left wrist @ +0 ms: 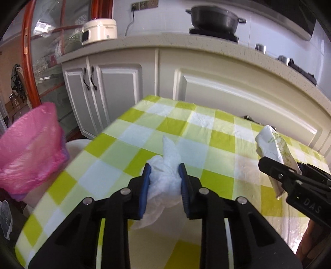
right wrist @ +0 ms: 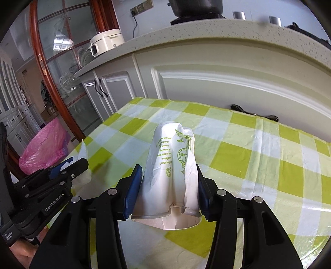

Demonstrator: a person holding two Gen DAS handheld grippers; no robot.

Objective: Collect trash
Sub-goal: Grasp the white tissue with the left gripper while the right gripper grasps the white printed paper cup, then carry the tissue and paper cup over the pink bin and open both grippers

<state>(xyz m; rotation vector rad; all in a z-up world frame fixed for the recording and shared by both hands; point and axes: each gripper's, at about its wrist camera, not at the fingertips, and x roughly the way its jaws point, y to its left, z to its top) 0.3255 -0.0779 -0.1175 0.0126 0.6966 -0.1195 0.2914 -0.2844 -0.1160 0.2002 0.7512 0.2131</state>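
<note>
My left gripper (left wrist: pixel 164 171) is shut on a crumpled white tissue (left wrist: pixel 165 175), held above the green-checked table (left wrist: pixel 206 128). My right gripper (right wrist: pixel 169 175) is shut on a crushed white paper cup (right wrist: pixel 171 171) with green print, also held above the table. In the left wrist view the right gripper with the cup (left wrist: pixel 273 144) is at the right. In the right wrist view the left gripper (right wrist: pixel 70 165) with its tissue (right wrist: pixel 83 151) is at the left. A bin lined with a pink bag (left wrist: pixel 29 149) stands beyond the table's left edge; it also shows in the right wrist view (right wrist: pixel 45 144).
White kitchen cabinets (left wrist: pixel 206 82) stand right behind the table, with a rice cooker (left wrist: pixel 99 31) and a black pot (left wrist: pixel 215 18) on the counter. A glass door with a red-brown frame (right wrist: pixel 47 72) is at the left. A black cable (right wrist: pixel 254 112) lies at the table's far edge.
</note>
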